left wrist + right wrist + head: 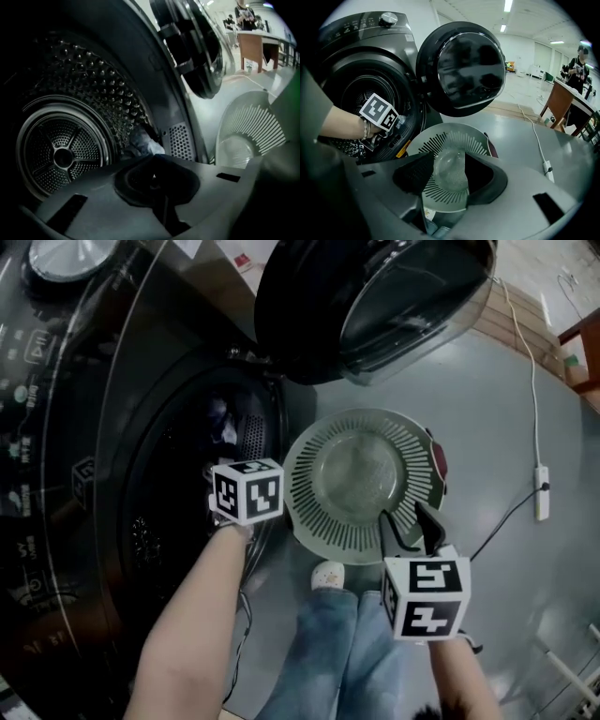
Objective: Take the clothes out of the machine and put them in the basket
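Note:
The dark washing machine's drum (65, 154) stands open at the left. A bluish-white garment (140, 144) lies at the drum's lower front; from above, that garment (222, 423) shows inside the opening. My left gripper (152, 176) is shut, with nothing between its jaws, just short of the garment. Its marker cube (247, 490) sits at the drum's mouth. The round slotted basket (314, 512) stands on the floor beside the machine and looks empty. My right gripper (411, 524) hovers over the basket's near rim, open, with only the basket (454, 140) seen between its jaws.
The machine's round door (375, 306) hangs open above the basket. A power strip (541, 491) with its cable lies on the grey floor to the right. The person's jeans and shoe (328, 575) are just in front of the basket. A wooden desk (558, 105) stands far right.

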